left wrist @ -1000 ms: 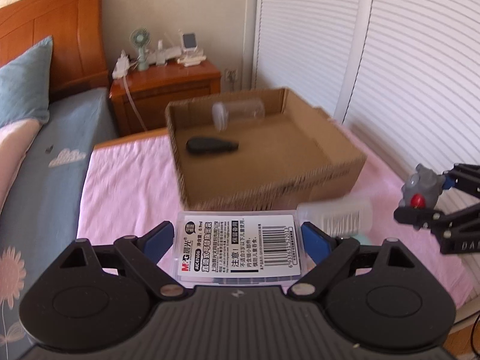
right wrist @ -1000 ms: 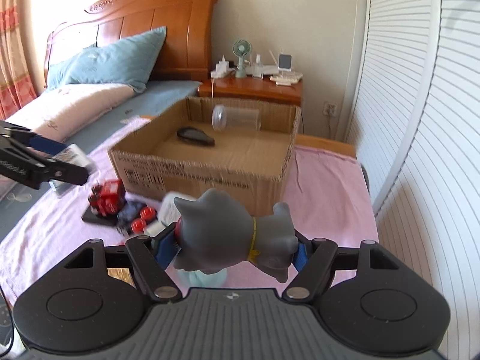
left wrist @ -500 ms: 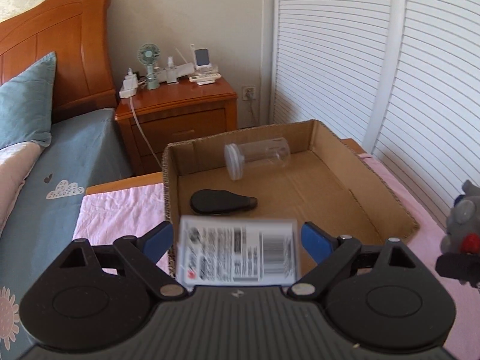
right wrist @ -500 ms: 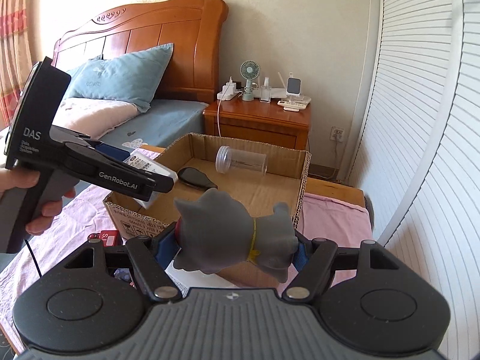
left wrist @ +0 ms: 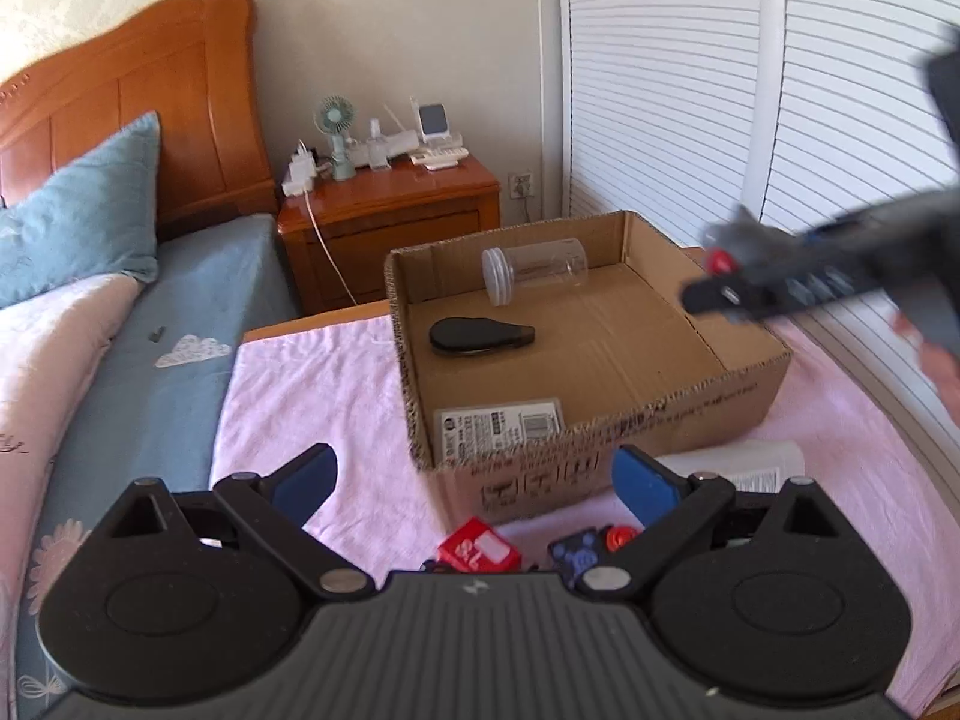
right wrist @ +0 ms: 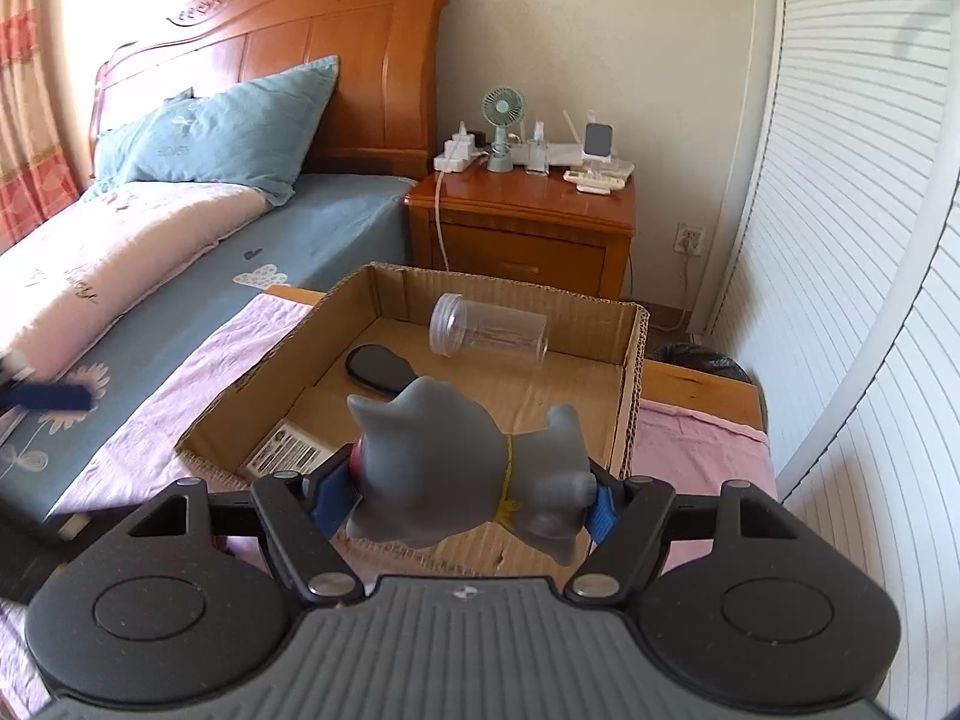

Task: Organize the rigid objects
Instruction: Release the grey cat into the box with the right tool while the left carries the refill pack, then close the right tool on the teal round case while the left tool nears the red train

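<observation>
Released, labelled case [left wrist: 501, 425] now lies in box [left wrist: 606, 462]; left gripper [left wrist: 474, 477] open. Right gripper [right wrist: 471, 495] clamps grey toy [right wrist: 462, 474]; early release could bounce it off the rim.

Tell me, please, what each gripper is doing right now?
Left gripper: open, holding nothing.
Right gripper: closed on the grey toy cat, above the cardboard box.

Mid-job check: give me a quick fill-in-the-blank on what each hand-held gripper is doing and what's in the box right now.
1. The right hand-held gripper is shut on a grey ____.
2. The left hand-held gripper is open and holds ____.
3. The clear jar lies on its ____ inside the cardboard box.
4. The labelled flat case lies in the box's ____ left corner.

Missing words: toy cat; nothing; side; near
</observation>
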### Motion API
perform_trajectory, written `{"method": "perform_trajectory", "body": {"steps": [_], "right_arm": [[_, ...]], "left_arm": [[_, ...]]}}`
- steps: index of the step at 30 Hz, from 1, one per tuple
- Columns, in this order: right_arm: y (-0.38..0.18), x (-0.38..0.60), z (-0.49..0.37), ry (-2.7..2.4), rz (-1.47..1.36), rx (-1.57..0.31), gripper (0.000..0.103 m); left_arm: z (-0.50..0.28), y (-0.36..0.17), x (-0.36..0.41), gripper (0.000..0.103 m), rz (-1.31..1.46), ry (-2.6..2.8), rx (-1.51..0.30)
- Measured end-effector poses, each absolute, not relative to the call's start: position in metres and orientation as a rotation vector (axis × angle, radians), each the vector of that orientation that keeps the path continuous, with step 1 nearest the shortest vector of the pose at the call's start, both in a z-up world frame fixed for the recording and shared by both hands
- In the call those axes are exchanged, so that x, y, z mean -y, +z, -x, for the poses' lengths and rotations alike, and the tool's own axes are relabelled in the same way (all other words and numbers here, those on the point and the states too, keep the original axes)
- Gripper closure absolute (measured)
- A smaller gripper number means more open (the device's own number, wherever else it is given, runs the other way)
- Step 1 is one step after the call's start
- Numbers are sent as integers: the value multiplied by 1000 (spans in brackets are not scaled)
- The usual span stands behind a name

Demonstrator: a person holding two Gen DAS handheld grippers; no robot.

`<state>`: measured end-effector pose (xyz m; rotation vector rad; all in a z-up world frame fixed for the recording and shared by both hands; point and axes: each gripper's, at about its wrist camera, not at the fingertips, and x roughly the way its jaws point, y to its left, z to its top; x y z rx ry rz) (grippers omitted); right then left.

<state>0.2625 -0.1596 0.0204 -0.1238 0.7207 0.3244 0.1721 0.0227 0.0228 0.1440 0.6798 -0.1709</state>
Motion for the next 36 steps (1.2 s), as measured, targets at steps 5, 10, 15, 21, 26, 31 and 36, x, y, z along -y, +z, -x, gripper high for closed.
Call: {"method": "perform_trajectory", "body": {"steps": [5, 10, 15, 21, 26, 31, 36], "right_arm": [[18, 149, -309, 291, 122, -766, 26], [14, 140, -342, 235, 128, -794, 8], [20, 143, -332, 245, 103, -768, 0], [26, 144, -301, 268, 112, -757, 0], [27, 147, -265, 295, 125, -744, 0], [19, 154, -227, 322, 110, -732, 0], [-1, 166, -190, 311, 96, -736, 0]], "left_arm": [[-143, 19, -29, 2, -124, -128, -675], [-140, 15, -38, 2, -94, -109, -698], [-139, 13, -42, 2, -83, -112, -724], [-134, 16, -37, 2, -91, -110, -733], [-127, 17, -33, 2, -97, -105, -736], [-120, 18, -32, 2, -91, -103, -734], [-114, 14, -36, 2, -75, -94, -743]]}}
